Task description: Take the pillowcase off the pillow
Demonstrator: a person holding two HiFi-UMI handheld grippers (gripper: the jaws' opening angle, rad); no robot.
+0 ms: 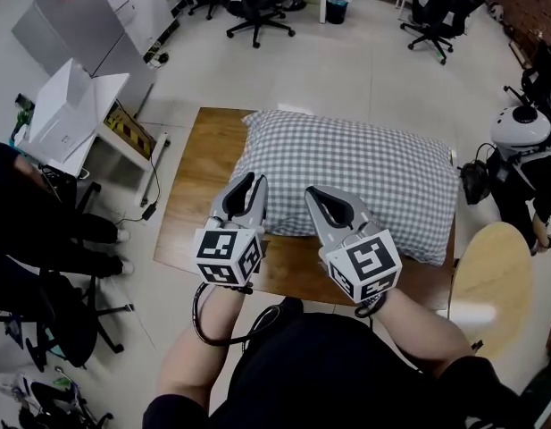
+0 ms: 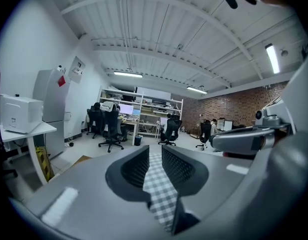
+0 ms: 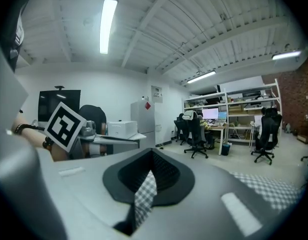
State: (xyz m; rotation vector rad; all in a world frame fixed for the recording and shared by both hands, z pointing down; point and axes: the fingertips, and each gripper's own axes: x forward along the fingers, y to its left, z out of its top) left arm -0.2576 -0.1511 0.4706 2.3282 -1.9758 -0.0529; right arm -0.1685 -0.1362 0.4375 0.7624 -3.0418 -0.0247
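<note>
A checked pillow point(image 1: 346, 172), still in its pillowcase, lies across a wooden table point(image 1: 204, 177) in an office with a white floor. From the head view, two hand-held grippers reach level toward the pillow's near long edge. The left gripper point(image 1: 255, 179) has its tips at the near left corner, and the right gripper point(image 1: 313, 191) sits just beside it, tips over the edge. Only the gripper views show the jaws. In the left gripper view the left gripper point(image 2: 154, 151) has its jaws a little apart, and the checked cloth point(image 2: 161, 194) fills the narrow gap without being visibly pinched. In the right gripper view the right gripper point(image 3: 153, 154) has its jaws together, tips meeting. A sliver of check point(image 3: 144, 196) shows in the slit behind them, and whether cloth is caught there is unclear. That view alone also shows the left gripper's marker cube point(image 3: 65, 125) at its left. Only the head view shows a round wooden stool point(image 1: 491, 275) right of the table.
</note>
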